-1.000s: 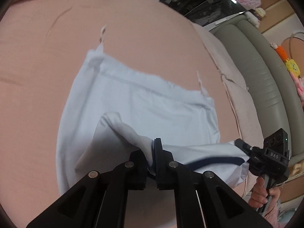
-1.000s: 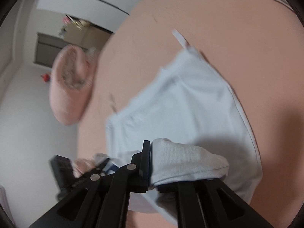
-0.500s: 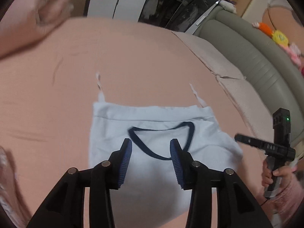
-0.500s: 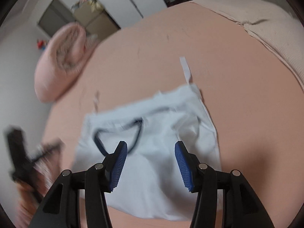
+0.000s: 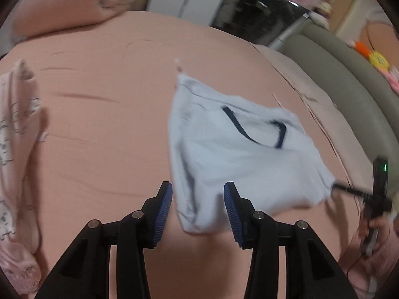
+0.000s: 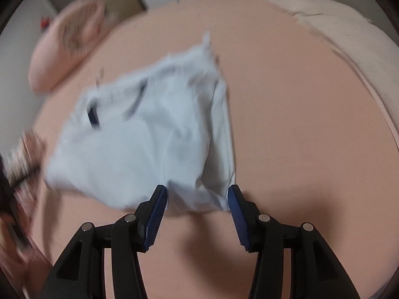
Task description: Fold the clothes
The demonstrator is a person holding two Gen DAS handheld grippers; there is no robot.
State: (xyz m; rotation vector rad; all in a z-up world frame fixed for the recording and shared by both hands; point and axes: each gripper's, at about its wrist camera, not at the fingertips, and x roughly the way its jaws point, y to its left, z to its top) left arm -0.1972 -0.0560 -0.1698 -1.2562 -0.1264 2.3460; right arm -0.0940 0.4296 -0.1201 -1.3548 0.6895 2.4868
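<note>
Lying folded on the pink bedsheet (image 5: 104, 129), the pale blue garment (image 5: 239, 159) with dark collar trim facing up. Hovering over its near edge, left gripper (image 5: 198, 209) with jaws apart, gripping nothing. Closing slightly, right gripper (image 6: 198, 211), jaws apart above the garment's near right corner, pads pressing nothing. Resting at the far left, a pink pillow (image 5: 62, 12).

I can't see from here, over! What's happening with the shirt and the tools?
Left tool open, empty. Right tool closing a touch, nothing gripped. Light blue shirt lies folded on the pink bedsheet. Pink patterned garment off to the side, not blocking.
</note>
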